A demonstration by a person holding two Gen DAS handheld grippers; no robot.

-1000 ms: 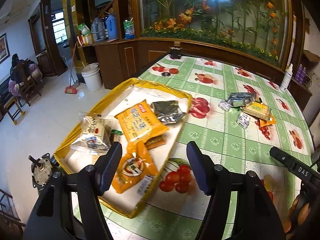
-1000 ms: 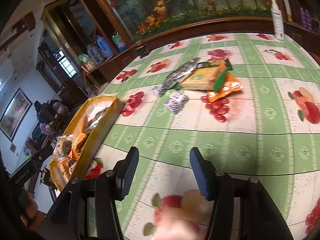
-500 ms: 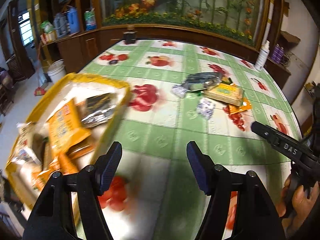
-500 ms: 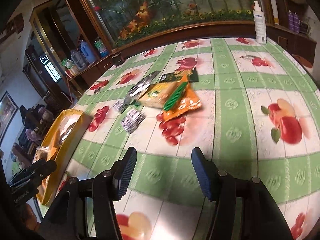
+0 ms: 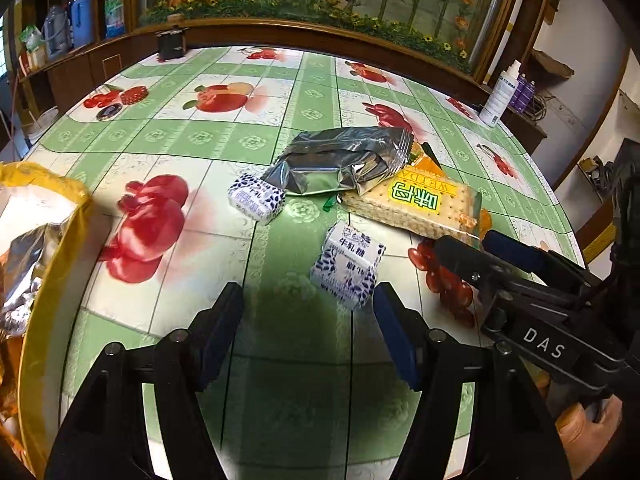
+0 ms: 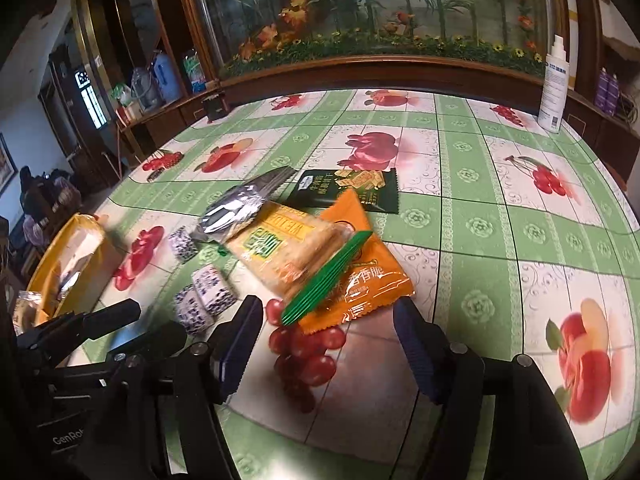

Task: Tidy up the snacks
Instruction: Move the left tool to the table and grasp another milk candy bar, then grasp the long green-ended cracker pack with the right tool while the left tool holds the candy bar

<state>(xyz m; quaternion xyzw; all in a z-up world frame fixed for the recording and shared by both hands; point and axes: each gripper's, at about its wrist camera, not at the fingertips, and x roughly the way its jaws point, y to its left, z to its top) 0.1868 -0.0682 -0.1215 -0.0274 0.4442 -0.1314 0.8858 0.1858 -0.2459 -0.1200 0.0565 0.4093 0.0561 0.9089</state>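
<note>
Loose snacks lie mid-table: a silver foil bag, a cracker pack with a green label, an orange packet, a dark green packet and small blue-and-white candies. My left gripper is open and empty, just short of the nearer candy. My right gripper is open and empty, just short of the orange packet; it also shows in the left wrist view. The yellow tray with sorted snacks is at the left.
A white spray bottle stands at the table's far right edge. A dark box sits at the far edge. A wooden cabinet with a flower panel runs behind the table. The table's edge curves close on the right.
My left gripper has swung from above the tray to the right, up to the loose snack pile. My right gripper has moved forward to the orange packet. Both stayed open.
</note>
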